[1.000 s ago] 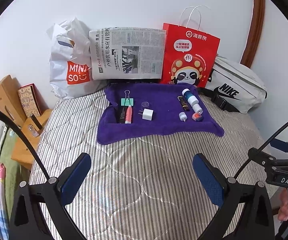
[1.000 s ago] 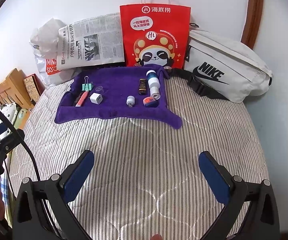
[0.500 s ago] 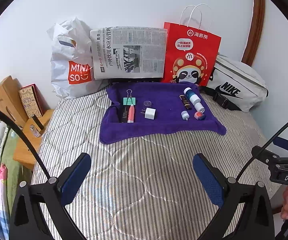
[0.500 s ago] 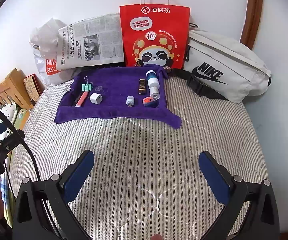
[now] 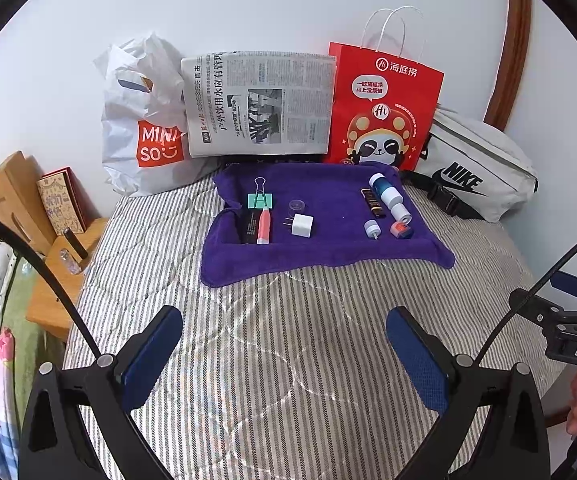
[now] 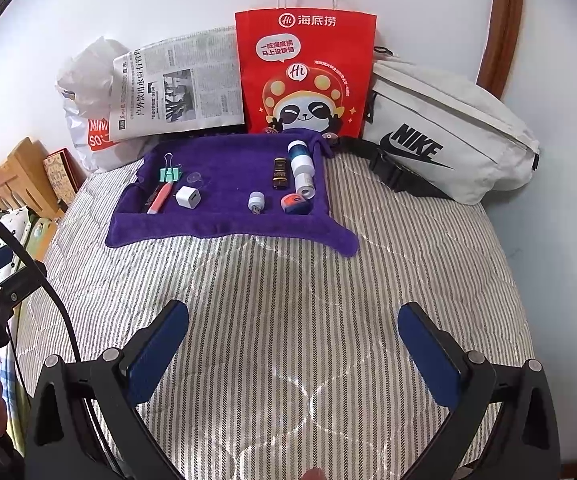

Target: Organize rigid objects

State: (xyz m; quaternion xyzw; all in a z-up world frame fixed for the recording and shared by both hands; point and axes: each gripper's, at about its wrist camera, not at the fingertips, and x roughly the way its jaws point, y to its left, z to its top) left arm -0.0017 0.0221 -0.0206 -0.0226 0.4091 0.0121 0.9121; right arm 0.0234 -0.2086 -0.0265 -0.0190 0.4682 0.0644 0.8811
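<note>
A purple towel [image 5: 328, 248] [image 6: 224, 224] lies on the striped bed and carries small objects: a green binder clip [image 5: 259, 200] [image 6: 169, 174], a pink pen [image 5: 264, 224] [image 6: 159, 198], a white charger plug [image 5: 301, 225] [image 6: 188, 197], a dark small bottle [image 5: 373, 202] [image 6: 280, 173], a blue-and-white bottle [image 5: 384, 191] [image 6: 300, 158], a small white cap piece [image 5: 371, 228] [image 6: 255, 201] and an orange-blue item [image 5: 401, 230] [image 6: 295, 203]. My left gripper [image 5: 284, 352] and right gripper [image 6: 292, 344] are both open and empty, well short of the towel.
Against the wall stand a white Miniso bag [image 5: 144, 120], a newspaper [image 5: 260, 104], a red panda paper bag [image 5: 380, 112] [image 6: 304, 76] and a white Nike waist bag [image 5: 476, 164] [image 6: 444, 136]. A wooden bedside stand [image 5: 60, 264] is at the left.
Both grippers have drawn back slightly from the towel, so it looks a little farther away. Nothing on the towel has moved.
</note>
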